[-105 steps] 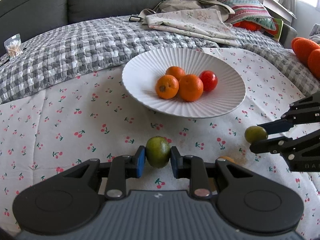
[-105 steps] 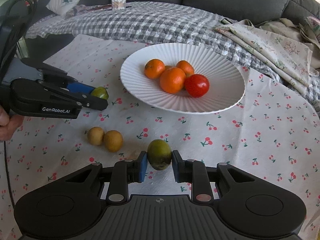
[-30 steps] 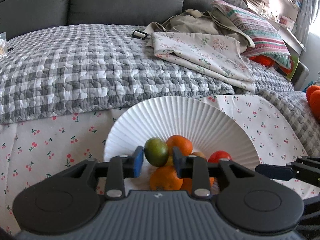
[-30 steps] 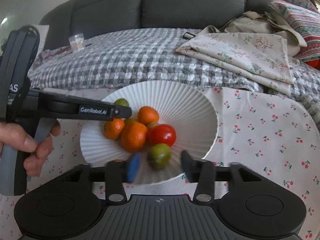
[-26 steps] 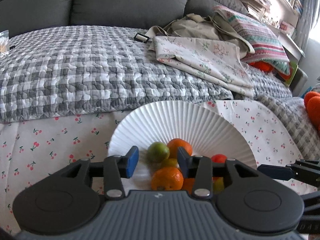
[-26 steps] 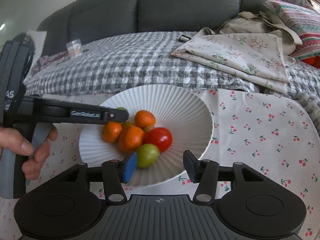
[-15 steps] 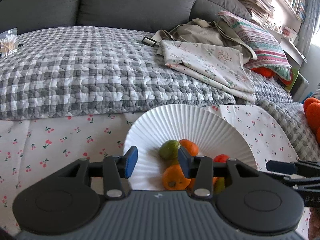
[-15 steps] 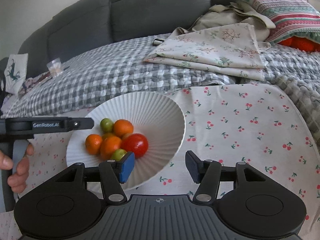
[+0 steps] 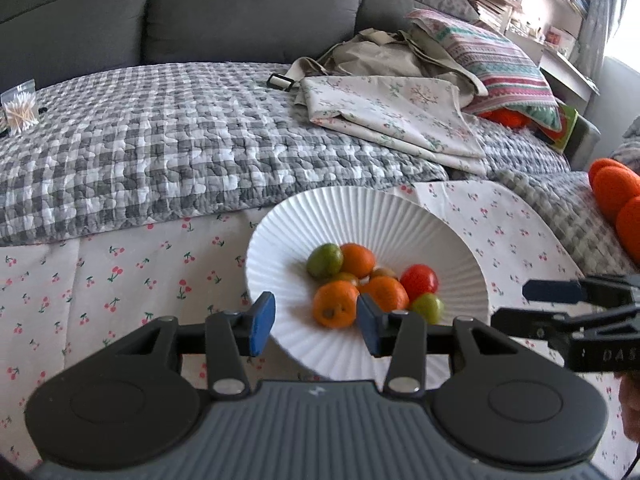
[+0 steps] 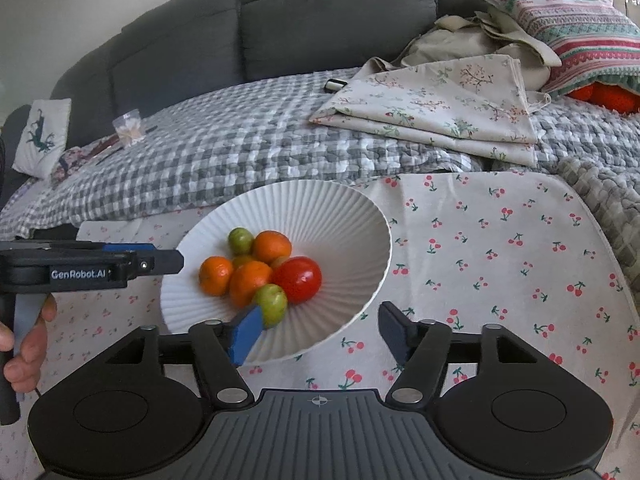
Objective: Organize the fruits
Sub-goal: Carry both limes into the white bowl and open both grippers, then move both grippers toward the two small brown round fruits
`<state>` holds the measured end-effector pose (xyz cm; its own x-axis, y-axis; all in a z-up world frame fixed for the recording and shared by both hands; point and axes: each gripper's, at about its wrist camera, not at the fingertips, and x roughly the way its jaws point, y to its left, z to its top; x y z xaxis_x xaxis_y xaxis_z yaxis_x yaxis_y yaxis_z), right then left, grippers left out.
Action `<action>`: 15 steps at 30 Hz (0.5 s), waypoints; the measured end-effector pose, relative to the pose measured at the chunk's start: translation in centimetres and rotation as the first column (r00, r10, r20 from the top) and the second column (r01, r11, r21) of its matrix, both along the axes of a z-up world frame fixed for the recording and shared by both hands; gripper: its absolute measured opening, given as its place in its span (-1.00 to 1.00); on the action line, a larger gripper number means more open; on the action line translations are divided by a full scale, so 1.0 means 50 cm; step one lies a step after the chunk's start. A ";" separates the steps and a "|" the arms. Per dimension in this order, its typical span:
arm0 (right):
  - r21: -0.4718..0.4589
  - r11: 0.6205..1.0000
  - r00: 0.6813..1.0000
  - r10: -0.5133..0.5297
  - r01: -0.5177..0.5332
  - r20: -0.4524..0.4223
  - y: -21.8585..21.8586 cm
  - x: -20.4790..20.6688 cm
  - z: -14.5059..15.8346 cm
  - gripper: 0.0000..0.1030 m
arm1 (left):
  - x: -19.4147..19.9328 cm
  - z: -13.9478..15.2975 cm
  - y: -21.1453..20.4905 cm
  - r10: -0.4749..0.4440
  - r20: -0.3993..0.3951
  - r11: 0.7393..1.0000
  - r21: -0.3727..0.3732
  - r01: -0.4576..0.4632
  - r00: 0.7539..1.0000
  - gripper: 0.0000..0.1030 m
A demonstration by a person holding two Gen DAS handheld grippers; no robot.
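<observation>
near rim of the white plate [image 9: 460, 240] behind my left gripper [image 9: 316, 324], small fruit [image 10: 242, 261] mostly buried under the oranges [image 10: 250, 278], my right gripper [image 9: 560, 308] cut by the frame edge, orange plush [image 9: 616, 196] half out of view

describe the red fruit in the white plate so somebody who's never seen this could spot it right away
Find the ribbed white plate on the cherry-print cloth in front of the grey sofa. Fruit is heaped in its middle, and the red fruit sits on the heap's right side, touching an orange and a small green fruit. It is the only glossy red one; the others are orange or green.
</observation>
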<state>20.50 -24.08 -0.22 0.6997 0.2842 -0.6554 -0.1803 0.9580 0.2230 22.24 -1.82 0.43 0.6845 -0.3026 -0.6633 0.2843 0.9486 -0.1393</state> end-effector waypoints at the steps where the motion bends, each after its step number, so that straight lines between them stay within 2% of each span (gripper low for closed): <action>1: -0.001 1.000 1.000 0.003 -0.003 0.001 0.000 -0.003 0.003 0.35 | -0.007 0.003 -0.001 -0.002 0.000 1.000 0.003 0.002 1.000 -0.11; 6: 0.024 1.000 1.000 0.011 -0.011 -0.005 -0.005 -0.018 0.013 0.55 | -0.049 0.012 -0.007 -0.013 -0.002 1.000 0.020 0.013 1.000 0.05; 15: 0.038 0.999 1.000 0.022 -0.022 -0.003 -0.009 -0.036 0.029 0.69 | -0.099 0.027 -0.017 -0.022 -0.010 0.999 0.039 0.023 1.000 0.25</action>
<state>18.71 -24.51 1.22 0.6907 0.3245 -0.6463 -0.2003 0.9446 0.2602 17.30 -2.65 1.76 0.6710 -0.2916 -0.6817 0.3046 0.9467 -0.1052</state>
